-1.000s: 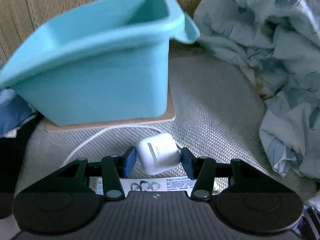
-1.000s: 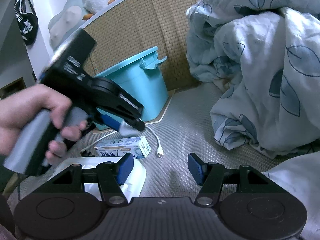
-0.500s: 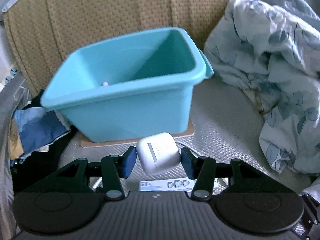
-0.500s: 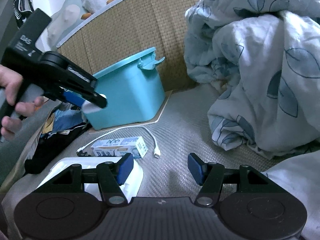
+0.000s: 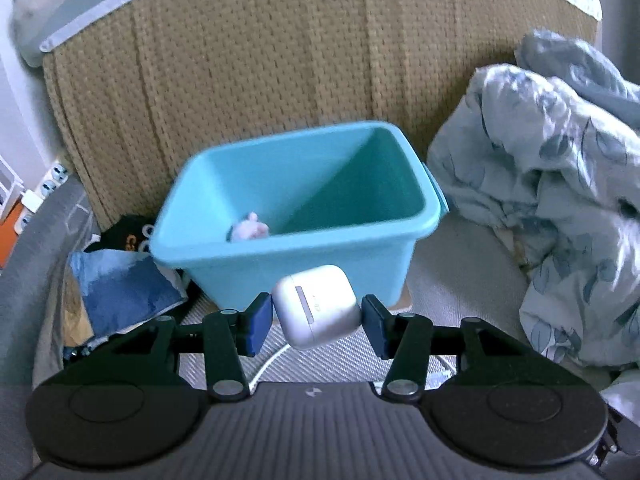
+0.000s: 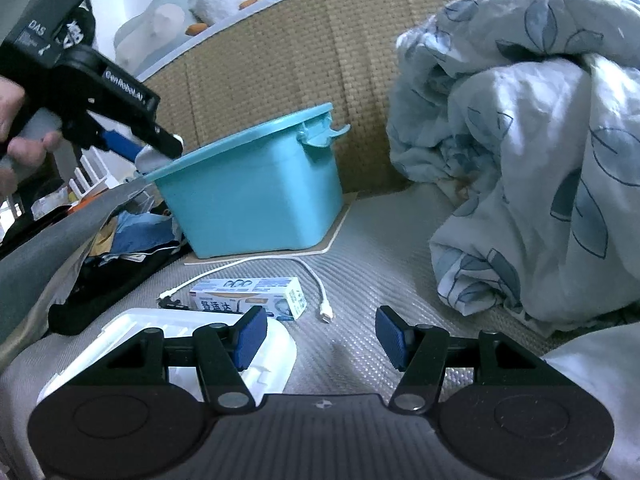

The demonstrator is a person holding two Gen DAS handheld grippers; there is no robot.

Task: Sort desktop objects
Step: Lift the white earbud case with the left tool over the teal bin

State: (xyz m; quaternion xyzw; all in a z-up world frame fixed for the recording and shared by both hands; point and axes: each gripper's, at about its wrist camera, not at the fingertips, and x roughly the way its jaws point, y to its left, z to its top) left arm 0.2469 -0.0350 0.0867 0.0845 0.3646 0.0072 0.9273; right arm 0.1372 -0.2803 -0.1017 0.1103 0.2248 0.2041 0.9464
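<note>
My left gripper (image 5: pixel 318 322) is shut on a white earbud case (image 5: pixel 316 306) and holds it in the air just in front of the near rim of a teal plastic bin (image 5: pixel 280 256). A small pale object (image 5: pixel 250 231) lies inside the bin. In the right wrist view the left gripper (image 6: pixel 158 151) hangs at the bin's (image 6: pixel 256 200) left rim. My right gripper (image 6: pixel 318 338) is open and empty, low over the grey mat. A small printed box (image 6: pixel 248 295), a white cable (image 6: pixel 312 276) and a white plastic tray (image 6: pixel 280 346) lie before it.
A rumpled leaf-print duvet (image 6: pixel 520 160) fills the right side. A woven tan headboard (image 5: pixel 260 80) stands behind the bin. Blue and dark clothes (image 6: pixel 120 240) are heaped left of the bin. The bin stands on a thin board (image 6: pixel 332 232).
My left gripper has risen with the earbud case from mat level to the height of the bin's rim, so the bin's inside now shows. The right gripper has stayed put.
</note>
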